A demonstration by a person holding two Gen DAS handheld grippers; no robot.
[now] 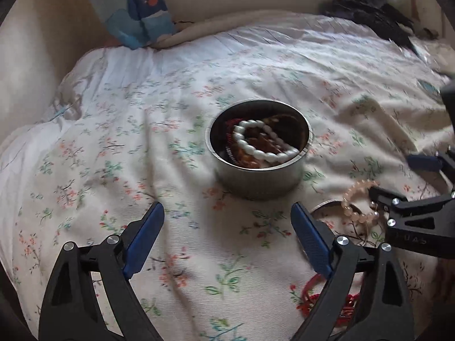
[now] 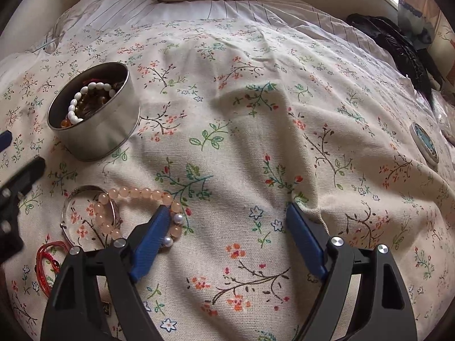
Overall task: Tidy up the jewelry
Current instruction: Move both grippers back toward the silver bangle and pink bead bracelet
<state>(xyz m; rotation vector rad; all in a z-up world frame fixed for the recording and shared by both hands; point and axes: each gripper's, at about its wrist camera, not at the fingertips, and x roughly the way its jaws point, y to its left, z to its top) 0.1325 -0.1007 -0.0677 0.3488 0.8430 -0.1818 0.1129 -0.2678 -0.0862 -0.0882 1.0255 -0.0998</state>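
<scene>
A round metal tin point(image 1: 257, 183) point(image 2: 113, 130) stands on the floral bedspread and holds a white bead bracelet point(image 1: 256, 142) point(image 2: 85, 96) and brown and amber pieces. My left gripper point(image 1: 227, 213) is open and empty, just short of the tin. A pink bead bracelet point(image 2: 136, 193) point(image 1: 355, 213), a silver bangle point(image 2: 85, 190) and a red cord bracelet point(image 2: 48, 258) point(image 1: 312, 298) lie on the spread. My right gripper point(image 2: 227, 216) is open and empty, its left fingertip beside the pink beads. The right gripper shows at the right edge of the left wrist view point(image 1: 398, 176).
The tin's lid point(image 2: 425, 145) lies at the right on the bedspread point(image 2: 241, 113). A dark garment point(image 2: 398, 45) point(image 1: 369, 14) lies at the far right. A blue patterned pillow point(image 1: 133, 8) leans against the wall at the back left.
</scene>
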